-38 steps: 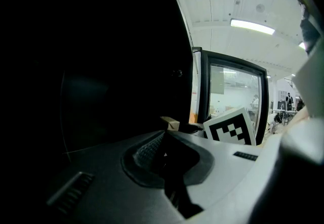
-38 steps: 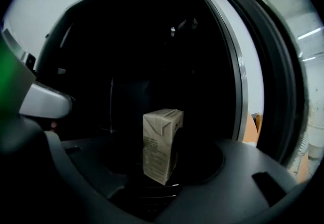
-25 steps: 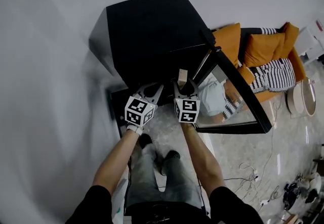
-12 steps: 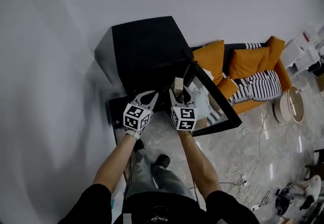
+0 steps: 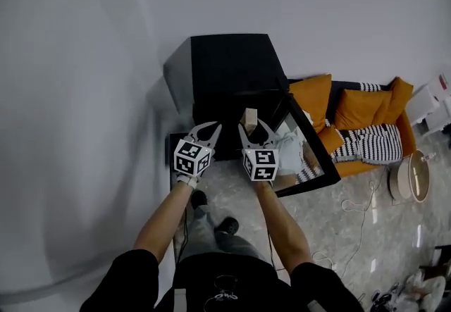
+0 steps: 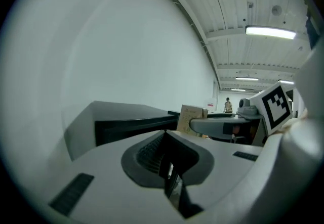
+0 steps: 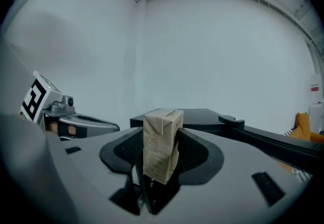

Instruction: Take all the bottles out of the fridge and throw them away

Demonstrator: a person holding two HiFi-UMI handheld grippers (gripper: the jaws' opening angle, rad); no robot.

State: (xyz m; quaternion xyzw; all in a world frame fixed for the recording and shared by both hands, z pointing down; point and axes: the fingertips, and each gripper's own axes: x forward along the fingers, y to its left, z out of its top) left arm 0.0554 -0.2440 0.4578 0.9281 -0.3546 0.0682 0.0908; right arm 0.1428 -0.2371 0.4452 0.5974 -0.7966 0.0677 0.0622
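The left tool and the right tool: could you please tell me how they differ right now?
The right tool is clamped on a small brown carton; the left tool holds nothing. The right tool's jaws stand apart round the carton; the left tool's are closed together. Both point toward the black fridge.

A small tan drink carton [image 7: 161,144] with fine print down its side and a folded top stands upright, clamped low down between the jaws of the right gripper [image 5: 251,125]. It is held up in front of the fridge [image 5: 229,67], a low black box against the white wall, whose glass door [image 5: 313,134] hangs wide open.
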